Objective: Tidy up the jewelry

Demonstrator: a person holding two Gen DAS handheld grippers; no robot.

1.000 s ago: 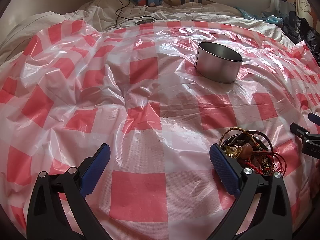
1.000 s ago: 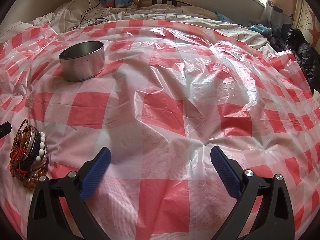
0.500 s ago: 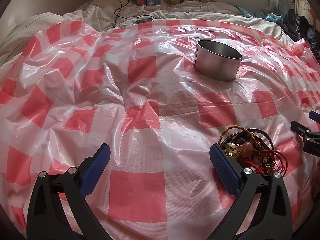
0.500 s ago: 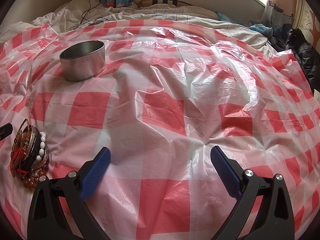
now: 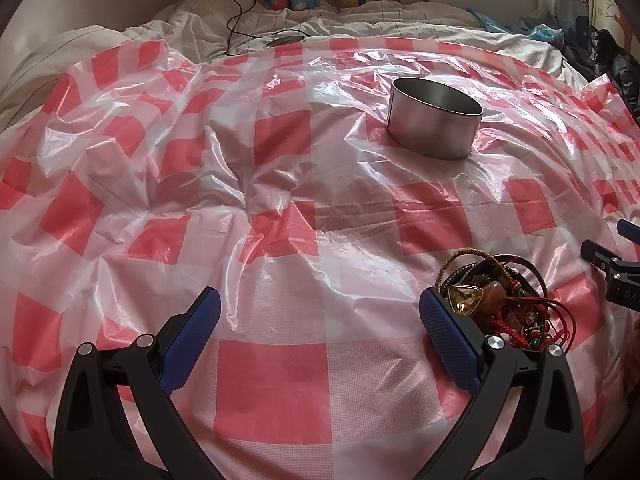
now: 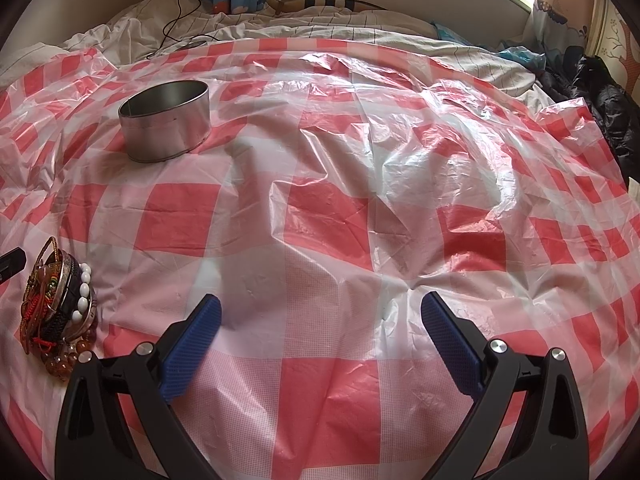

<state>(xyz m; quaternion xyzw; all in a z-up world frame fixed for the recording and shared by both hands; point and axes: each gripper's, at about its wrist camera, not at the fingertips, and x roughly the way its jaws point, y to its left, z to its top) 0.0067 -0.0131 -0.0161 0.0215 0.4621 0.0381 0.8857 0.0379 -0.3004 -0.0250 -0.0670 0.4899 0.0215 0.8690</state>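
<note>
In the left wrist view, the left gripper (image 5: 320, 320) hangs over a red-and-white checked plastic sheet (image 5: 272, 364) spread on a bed (image 5: 400, 24), its jaws spread wide with nothing between them. A tangled jewelry pile (image 5: 500, 304) of cords, beads and an amber stone lies on the sheet just beside the outer face of the right-hand blue pad (image 5: 448, 344), partly hidden behind that finger. Farther off, a round metal tin (image 5: 434, 118) stands upright and open on the sheet, well apart from the pile. The tip of the right gripper (image 5: 608, 260) shows at the right edge, near the pile; a black cable (image 5: 236, 12) trails over the bedding at the back. In the right wrist view, the right gripper (image 6: 320, 320) hangs above bare sheet (image 6: 340, 216), its jaws likewise released wide and empty. The pile (image 6: 60, 308), with white beads and stacked bangles visible, sits at the far left, apart from the left pad (image 6: 192, 344). The tin (image 6: 166, 120) stands beyond it, upper left. A dark garment (image 6: 608, 108) lies at the bed's right edge.
</note>
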